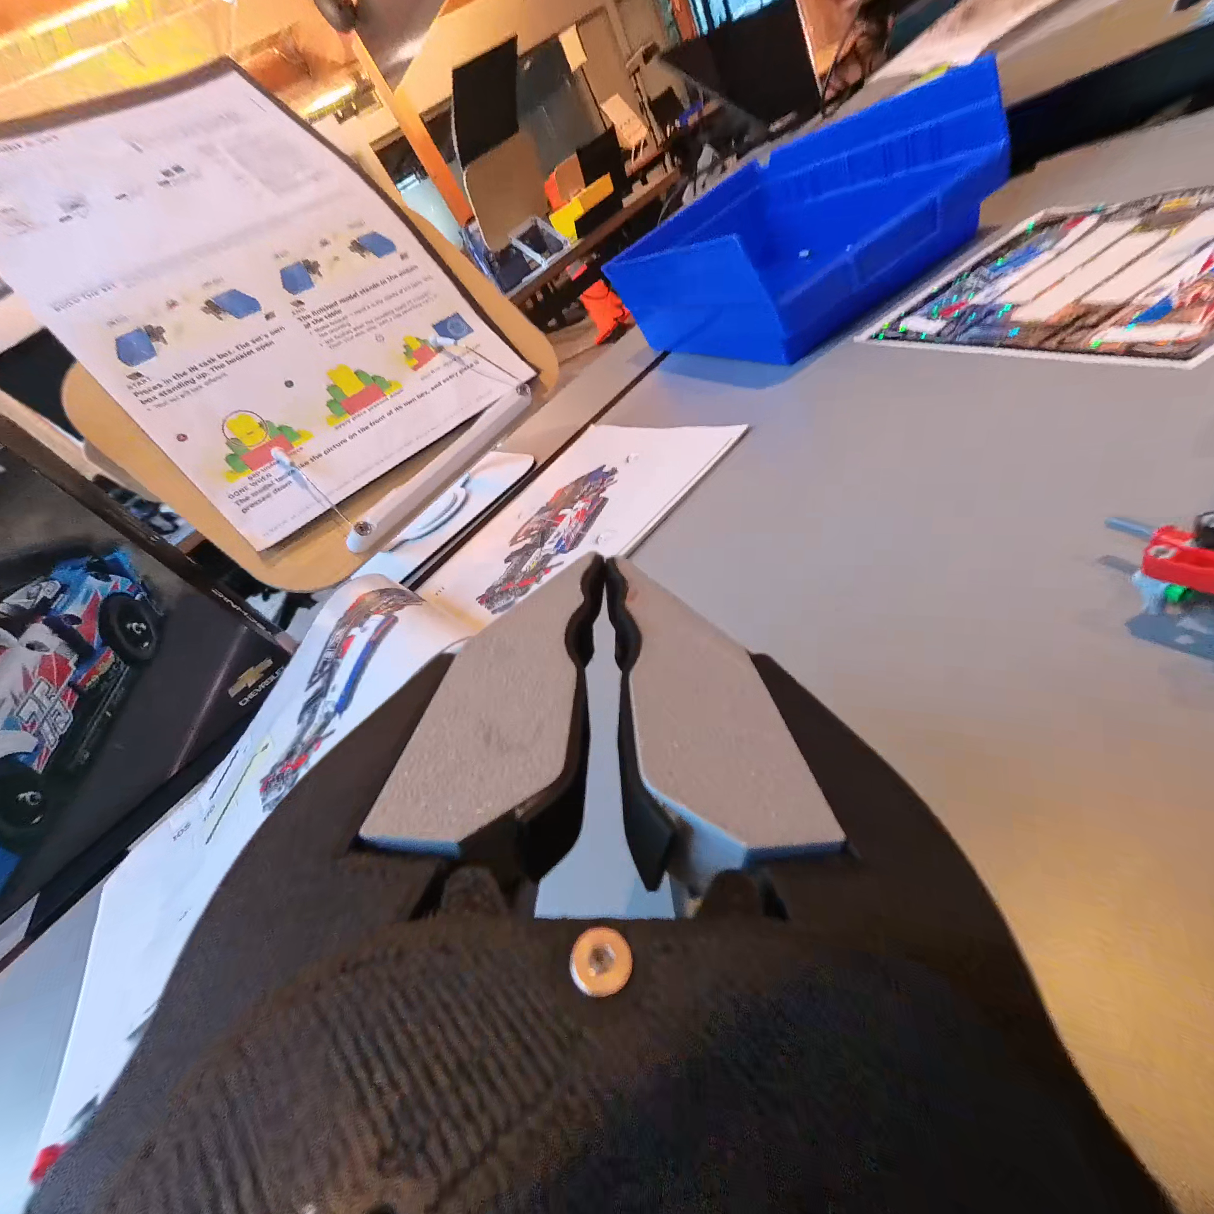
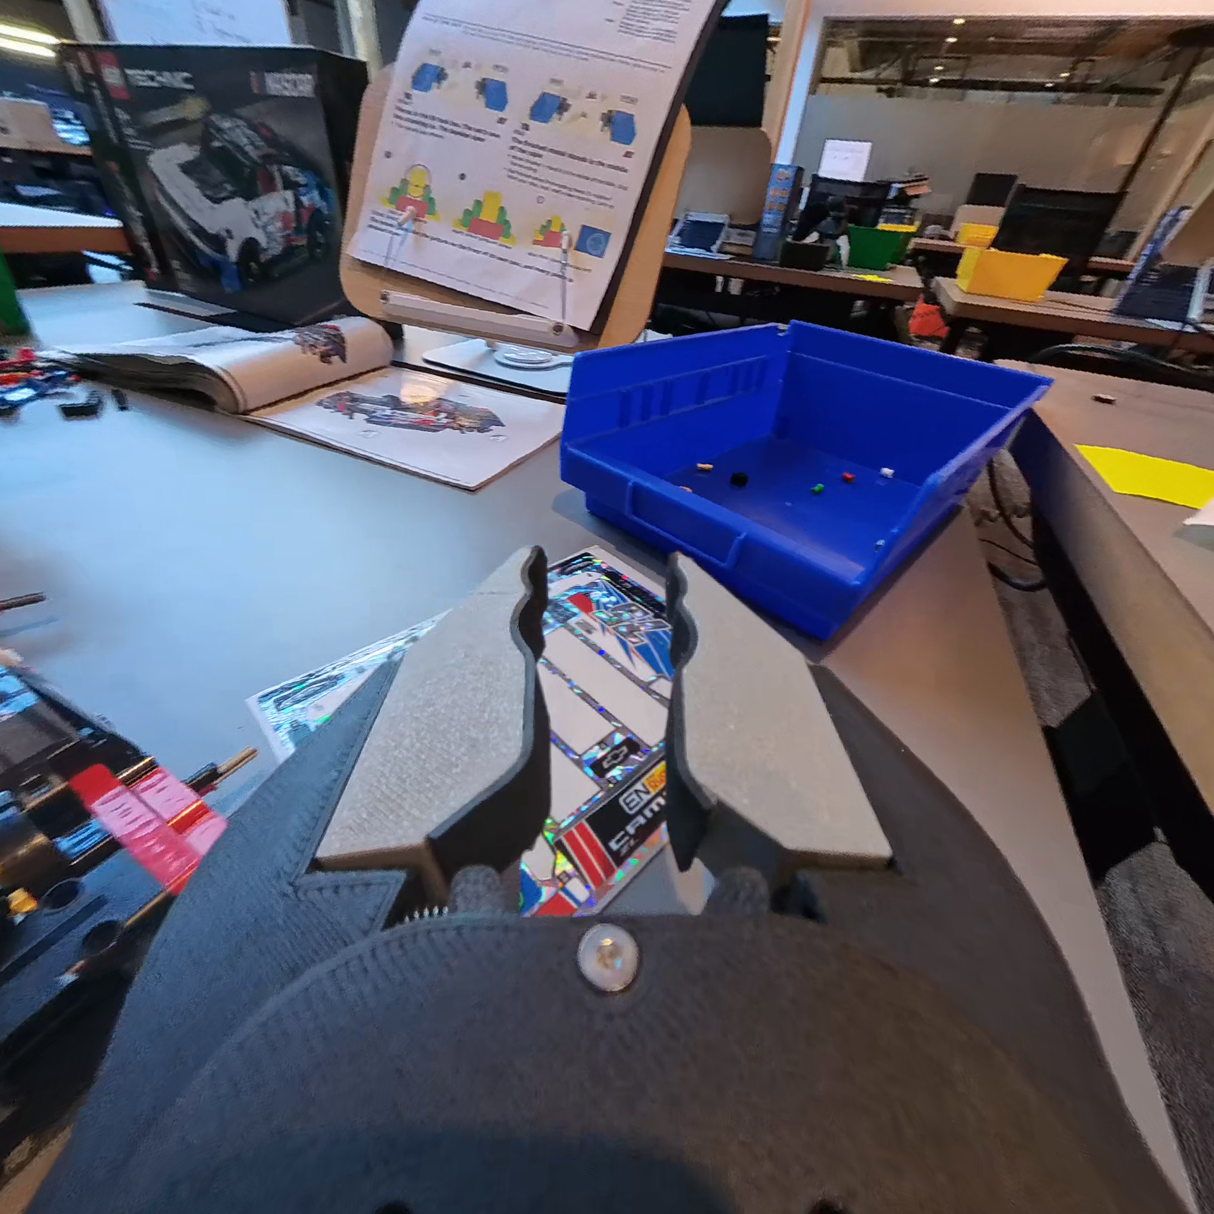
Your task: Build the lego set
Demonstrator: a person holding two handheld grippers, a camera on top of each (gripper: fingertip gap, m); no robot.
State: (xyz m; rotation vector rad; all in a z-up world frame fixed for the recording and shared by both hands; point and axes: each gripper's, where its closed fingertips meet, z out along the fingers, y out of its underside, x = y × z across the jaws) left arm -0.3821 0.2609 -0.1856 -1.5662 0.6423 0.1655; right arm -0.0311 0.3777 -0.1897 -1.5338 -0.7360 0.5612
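My left gripper (image 1: 603, 570) is shut, its tips touching with nothing between them, held above the near edge of the open instruction booklet (image 1: 578, 499). My right gripper (image 2: 604, 578) is open and empty above the shiny sticker sheet (image 2: 591, 722), just in front of the blue bin (image 2: 775, 525). The bin holds several tiny loose pieces (image 2: 818, 488). It also shows in the left wrist view (image 1: 821, 243), as does the sticker sheet (image 1: 1064, 282). A small red, grey and green lego assembly (image 1: 1176, 571) lies on the table at the right edge. A dark and red assembly (image 2: 98, 828) lies at my right gripper's lower left.
A task sheet stands on a wooden easel (image 1: 217, 282), also in the right wrist view (image 2: 525, 151). The lego set's black box (image 2: 217, 171) stands behind the booklet (image 2: 394, 407). Loose pieces (image 2: 39, 381) lie at the far left. The table's right edge (image 2: 1025, 657) drops off near the bin. The gap from one gripper's tips to the other's is roughly 40 cm.
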